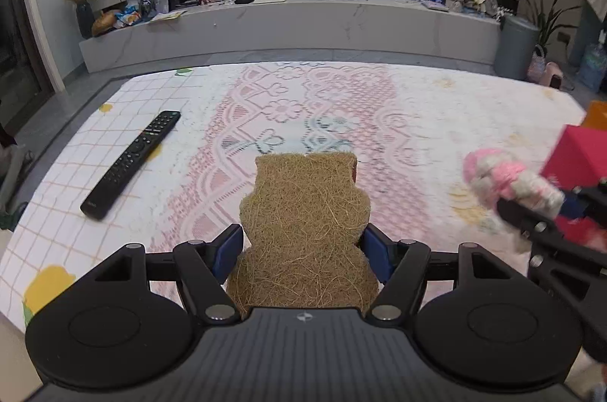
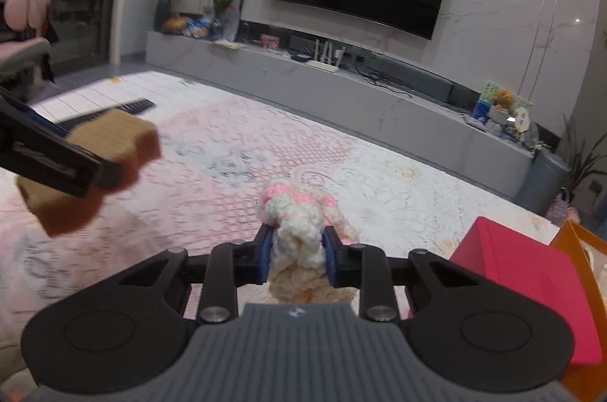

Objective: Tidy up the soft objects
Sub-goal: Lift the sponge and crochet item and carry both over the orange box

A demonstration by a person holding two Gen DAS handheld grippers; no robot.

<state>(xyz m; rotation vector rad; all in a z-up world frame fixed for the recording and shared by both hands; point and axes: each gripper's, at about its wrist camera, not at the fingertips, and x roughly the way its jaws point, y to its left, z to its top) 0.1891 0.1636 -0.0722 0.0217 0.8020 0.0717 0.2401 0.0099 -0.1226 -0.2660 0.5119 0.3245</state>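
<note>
Coarse straw-coloured fibre fills your left gripper [image 1: 301,252]: the bear-shaped fibre pad [image 1: 303,231] sits between both blue pads, jaws wide but pressing on its waist, and most of it sticks out ahead of the fingertips. Your right gripper [image 2: 297,259] is clamped narrow on the pink-and-white crocheted toy [image 2: 299,231], squeezing it at the middle, with its pink end poking forward beyond the tips.

Both items ride clear above the lace tablecloth [image 1: 322,106]. To the right of your right gripper lie the red box [image 2: 531,284] and, beyond it, an orange box [image 2: 576,238]; the remote control [image 1: 131,163] lies off to the left of your left gripper.

Watch the pad: it is stiff and held only at its narrow part, so a quick swing could pivot it loose. The yarn toy may snag on a box edge, and your grippers are close enough to bump.
</note>
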